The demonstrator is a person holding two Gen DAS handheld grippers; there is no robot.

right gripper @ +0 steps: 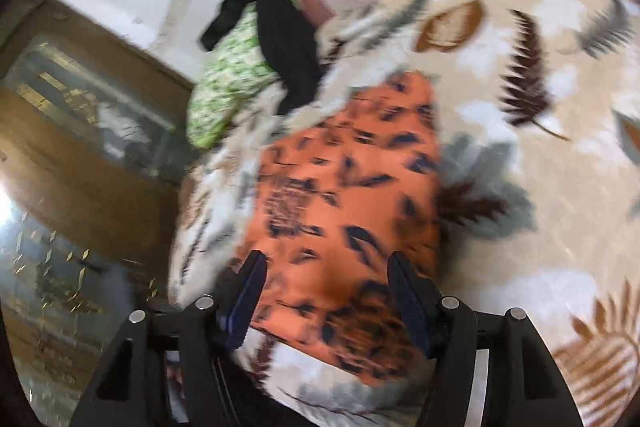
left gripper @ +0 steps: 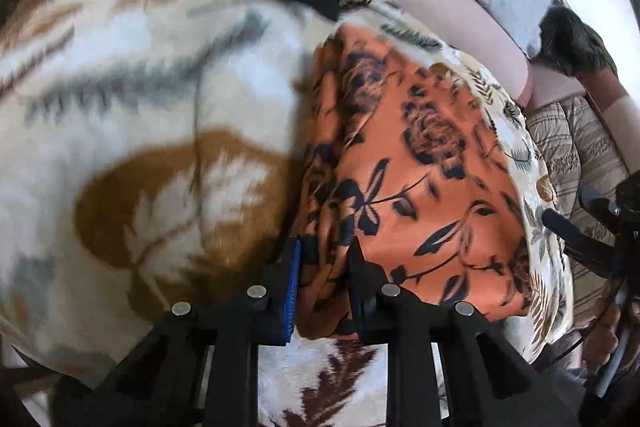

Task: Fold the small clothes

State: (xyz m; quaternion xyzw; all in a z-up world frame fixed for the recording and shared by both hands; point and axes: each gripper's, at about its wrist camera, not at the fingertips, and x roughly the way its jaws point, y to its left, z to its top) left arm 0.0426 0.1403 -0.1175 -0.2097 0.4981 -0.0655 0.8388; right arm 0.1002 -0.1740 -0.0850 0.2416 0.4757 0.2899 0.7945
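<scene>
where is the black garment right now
The black garment lies at the far end of the leaf-print blanket, draped against the green patterned cloth, beyond the orange floral cloth.

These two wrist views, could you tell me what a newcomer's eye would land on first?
The orange flowered cloth stands out, lying on a cream leaf-patterned blanket. The left gripper is closed on a bunched edge of it, while the right gripper hangs open over the cloth. At the far end of the blanket lie a green-and-white garment and a black garment.
</scene>
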